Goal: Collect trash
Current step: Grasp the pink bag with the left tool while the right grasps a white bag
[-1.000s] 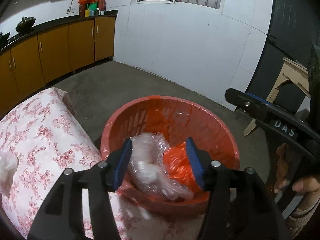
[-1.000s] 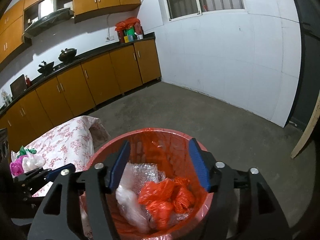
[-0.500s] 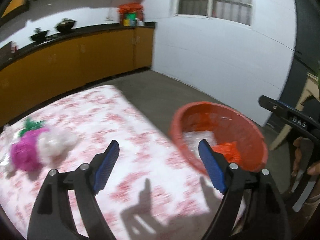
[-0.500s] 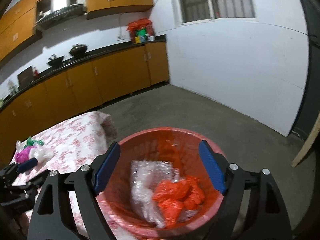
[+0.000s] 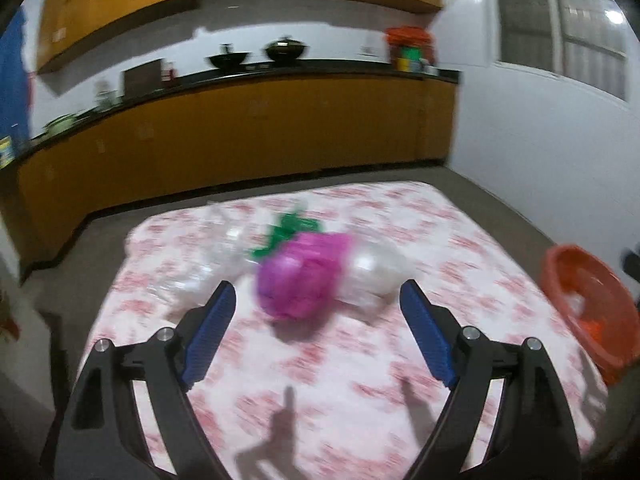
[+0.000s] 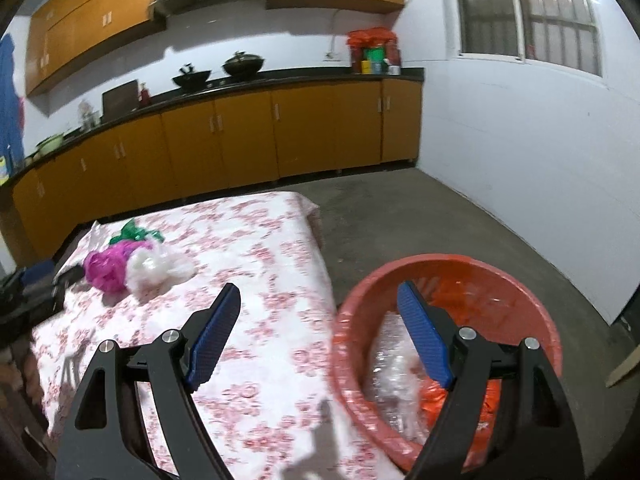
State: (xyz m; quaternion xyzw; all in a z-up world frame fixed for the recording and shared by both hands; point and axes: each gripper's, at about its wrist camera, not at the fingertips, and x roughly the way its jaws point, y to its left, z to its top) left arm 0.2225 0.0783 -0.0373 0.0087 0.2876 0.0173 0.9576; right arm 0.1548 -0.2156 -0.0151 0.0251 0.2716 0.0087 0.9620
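Left wrist view shows our left gripper (image 5: pixel 316 314) spread wide and empty, facing the pink bag (image 5: pixel 298 280), white bag (image 5: pixel 374 274) and green scrap (image 5: pixel 286 230) left on the flowered tablecloth (image 5: pixel 460 248). Our right gripper (image 6: pixel 318 328), also spread and empty, hangs near the red basket (image 6: pixel 532 288), already holding wrappers. Orange cabinets (image 6: pixel 248 136) line the far wall.
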